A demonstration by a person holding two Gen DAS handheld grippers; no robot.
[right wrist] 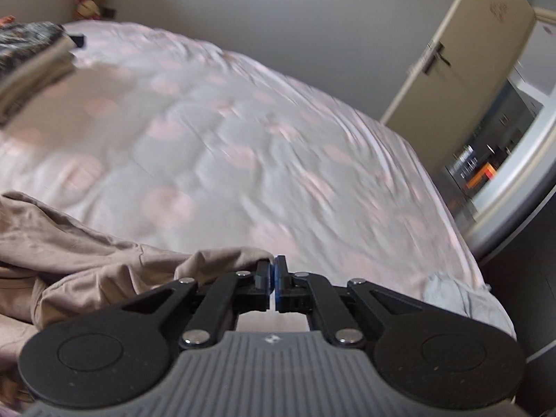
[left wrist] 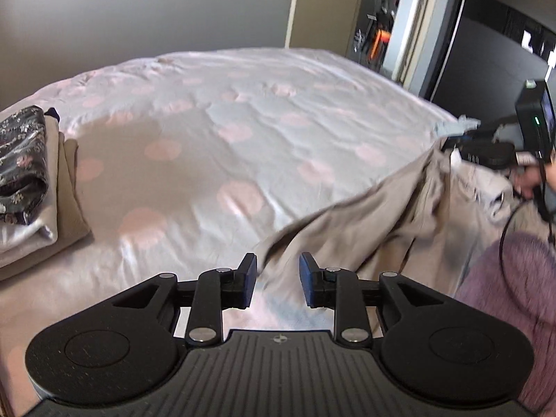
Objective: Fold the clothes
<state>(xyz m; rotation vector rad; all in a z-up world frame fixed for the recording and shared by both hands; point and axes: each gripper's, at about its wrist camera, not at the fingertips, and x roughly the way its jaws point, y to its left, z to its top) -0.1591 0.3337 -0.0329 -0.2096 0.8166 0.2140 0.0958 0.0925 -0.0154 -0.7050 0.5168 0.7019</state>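
Right wrist view: the right gripper (right wrist: pixel 272 279) is clenched on an edge of the crumpled beige cotton garment (left wrist: pixel 399 215), lifted above the pink-dotted bedspread (left wrist: pixel 226 132). The left gripper (left wrist: pixel 278 279) is held released beside the cloth. A spreading step is judged; a second edge would need grasping.

Wide open run across the middle of the bed (left wrist: pixel 222 111), bare polka-dot cover all the way to the far edge. At the left edge a stack of folded clothes (left wrist: pixel 31 187) stands tall and blocks that side. Along the near right edge the beige garment (left wrist: pixel 399 215) hangs in a raised sheet, closing the way between the left gripper (left wrist: pixel 278 279) and the right gripper (right wrist: pixel 272 278).
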